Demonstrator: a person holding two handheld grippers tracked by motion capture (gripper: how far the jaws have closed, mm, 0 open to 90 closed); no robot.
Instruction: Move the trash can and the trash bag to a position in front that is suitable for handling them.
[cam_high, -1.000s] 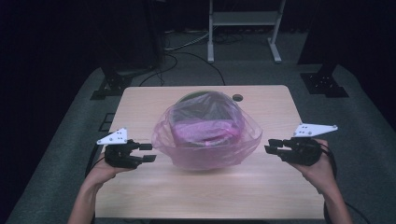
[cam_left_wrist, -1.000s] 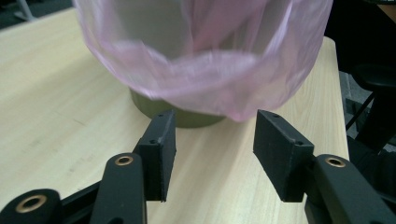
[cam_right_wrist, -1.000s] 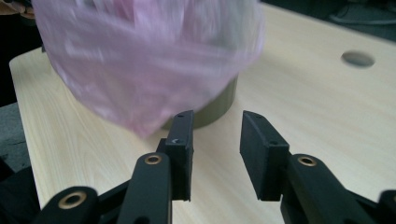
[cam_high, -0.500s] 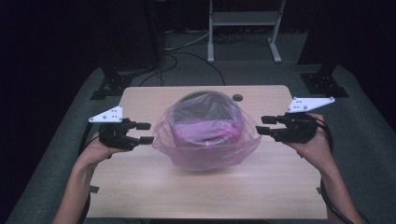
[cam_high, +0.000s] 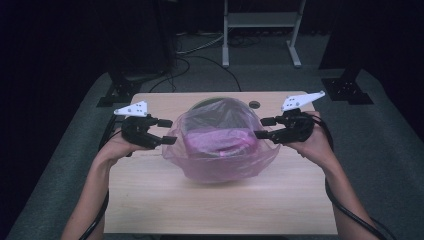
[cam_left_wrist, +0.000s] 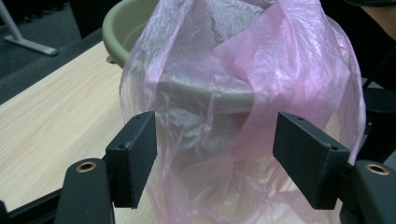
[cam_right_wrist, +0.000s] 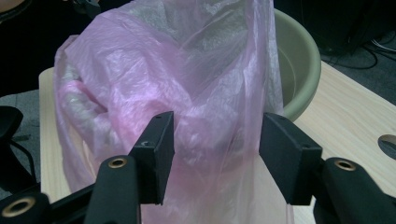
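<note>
One pink plastic bag (cam_high: 220, 150) is counted, its film lying between the fingers of both grippers. One green basin (cam_left_wrist: 140, 23) is seen inside it, beyond the fingertips. Two grippers are counted, left gripper (cam_high: 167, 131) and right gripper (cam_high: 264, 128), on one table (cam_high: 220, 205).

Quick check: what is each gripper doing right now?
Left gripper: open, jaws just widened, astride the pink plastic bag, not pinching.
Right gripper: open, same.
</note>
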